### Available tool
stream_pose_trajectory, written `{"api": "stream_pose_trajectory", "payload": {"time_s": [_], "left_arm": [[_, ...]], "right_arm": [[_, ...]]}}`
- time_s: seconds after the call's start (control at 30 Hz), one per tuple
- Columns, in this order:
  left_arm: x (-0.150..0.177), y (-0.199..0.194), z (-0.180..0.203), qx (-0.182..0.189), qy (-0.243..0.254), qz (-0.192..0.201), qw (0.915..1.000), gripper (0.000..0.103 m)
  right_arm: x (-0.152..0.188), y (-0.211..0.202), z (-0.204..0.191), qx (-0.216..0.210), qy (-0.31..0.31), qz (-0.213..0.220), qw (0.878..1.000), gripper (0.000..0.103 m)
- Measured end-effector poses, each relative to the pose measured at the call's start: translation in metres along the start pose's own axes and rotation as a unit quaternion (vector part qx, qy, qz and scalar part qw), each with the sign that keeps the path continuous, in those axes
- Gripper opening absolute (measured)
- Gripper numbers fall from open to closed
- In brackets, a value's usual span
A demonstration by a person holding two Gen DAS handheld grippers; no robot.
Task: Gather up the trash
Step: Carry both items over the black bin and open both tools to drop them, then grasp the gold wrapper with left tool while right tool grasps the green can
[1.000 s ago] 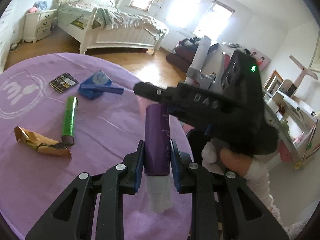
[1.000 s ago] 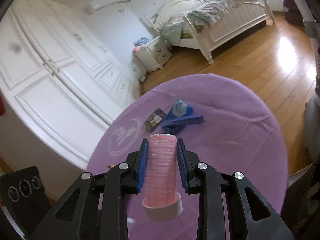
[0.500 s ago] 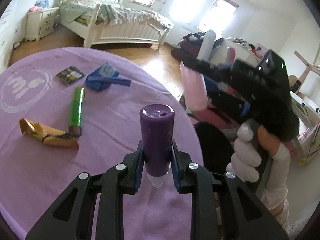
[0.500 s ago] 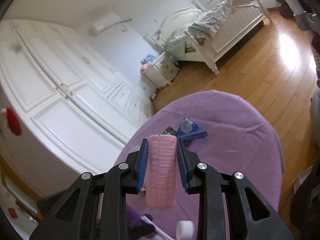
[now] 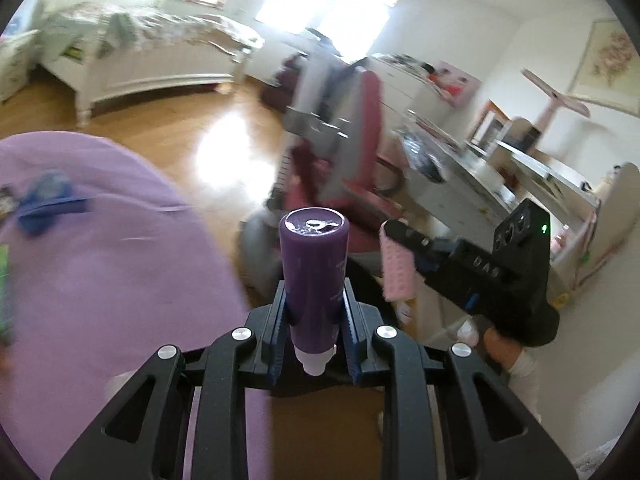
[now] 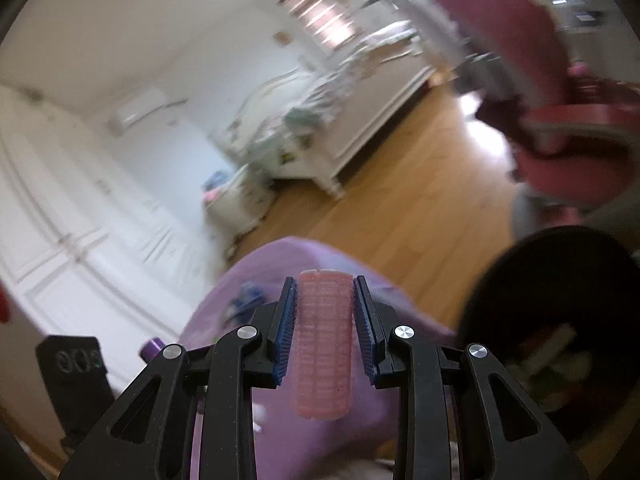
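My left gripper (image 5: pixel 314 300) is shut on a purple bottle (image 5: pixel 314 264), which stands upright with its white cap end down, just past the right edge of the purple table (image 5: pixel 100 280). My right gripper (image 6: pixel 325 320) is shut on a pink hair roller (image 6: pixel 323 340). From the left wrist view the right gripper (image 5: pixel 404 258) with the pink roller (image 5: pixel 396 268) hangs off the table to the right. A black trash bin (image 6: pixel 560 320) with several scraps inside stands on the floor at the right of the right wrist view. The purple bottle's tip (image 6: pixel 152 346) shows at lower left there.
A blue wrapper (image 5: pixel 44 200) and a green tube (image 5: pixel 4 280) lie on the table at the left. A dark red chair (image 5: pixel 352 152) stands on the wooden floor beyond. A white bed (image 5: pixel 140 60), white wardrobe (image 6: pixel 60 220) and cluttered desk (image 5: pixel 520 168) ring the room.
Both grippers have swung right, off the table edge toward the floor side. The black bin has come into the right wrist view. Both grips are unchanged.
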State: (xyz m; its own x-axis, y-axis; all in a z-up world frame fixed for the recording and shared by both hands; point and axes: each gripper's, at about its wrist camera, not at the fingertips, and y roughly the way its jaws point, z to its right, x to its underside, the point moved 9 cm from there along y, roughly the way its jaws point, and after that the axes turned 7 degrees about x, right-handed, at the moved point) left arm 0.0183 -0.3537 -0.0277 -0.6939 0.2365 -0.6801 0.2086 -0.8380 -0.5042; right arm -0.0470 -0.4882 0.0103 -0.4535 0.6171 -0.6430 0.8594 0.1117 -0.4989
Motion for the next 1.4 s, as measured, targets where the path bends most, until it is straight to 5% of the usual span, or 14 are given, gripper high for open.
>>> {"api": "stream_pose_trajectory", "payload": {"time_s": [0.2,0.5,0.57,0.63,0.7,0.8,0.93,1.1,1.27,1.4], "left_arm": [[0.005,0.077,0.035,0.046,0.019,-0.057,0.9971,0.024],[0.009,0.152,0.06,0.055,0.038,-0.114,0.9913,0.028],[0.003,0.157,0.056,0.026,0.042,-0.111,0.9926,0.044],[-0.004,0.148,0.055,0.012,0.041,-0.089,0.9951,0.078],[-0.009,0.132,0.055,0.012,0.048,-0.069,0.9964,0.085],[-0.011,0.106,0.049,0.0,0.047,-0.053,0.9974,0.086],[-0.013,0.058,0.029,-0.012,0.024,-0.023,0.9994,0.086],[-0.012,-0.023,-0.013,-0.066,0.017,0.021,0.9974,0.086],[0.005,-0.112,-0.081,-0.19,0.049,0.066,0.9784,0.086],[0.03,-0.171,-0.143,-0.257,0.08,0.035,0.9625,0.086]], "right_arm": [[0.0,-0.019,0.074,0.063,0.037,0.014,0.997,0.029],[0.001,-0.029,0.137,0.118,0.07,0.024,0.99,0.03],[-0.002,-0.031,0.15,0.138,0.077,0.027,0.987,0.038],[-0.004,-0.034,0.161,0.161,0.082,0.03,0.983,0.06],[-0.005,-0.04,0.169,0.176,0.082,0.043,0.98,0.08],[0.0,-0.038,0.166,0.175,0.079,0.037,0.981,0.08],[0.006,-0.025,0.138,0.155,0.062,0.02,0.986,0.08],[0.02,0.001,0.058,0.1,-0.008,-0.014,0.995,0.08],[0.052,0.028,-0.043,0.017,-0.088,-0.073,0.993,0.08],[0.084,0.059,-0.119,-0.029,-0.155,-0.13,0.979,0.08]]}}
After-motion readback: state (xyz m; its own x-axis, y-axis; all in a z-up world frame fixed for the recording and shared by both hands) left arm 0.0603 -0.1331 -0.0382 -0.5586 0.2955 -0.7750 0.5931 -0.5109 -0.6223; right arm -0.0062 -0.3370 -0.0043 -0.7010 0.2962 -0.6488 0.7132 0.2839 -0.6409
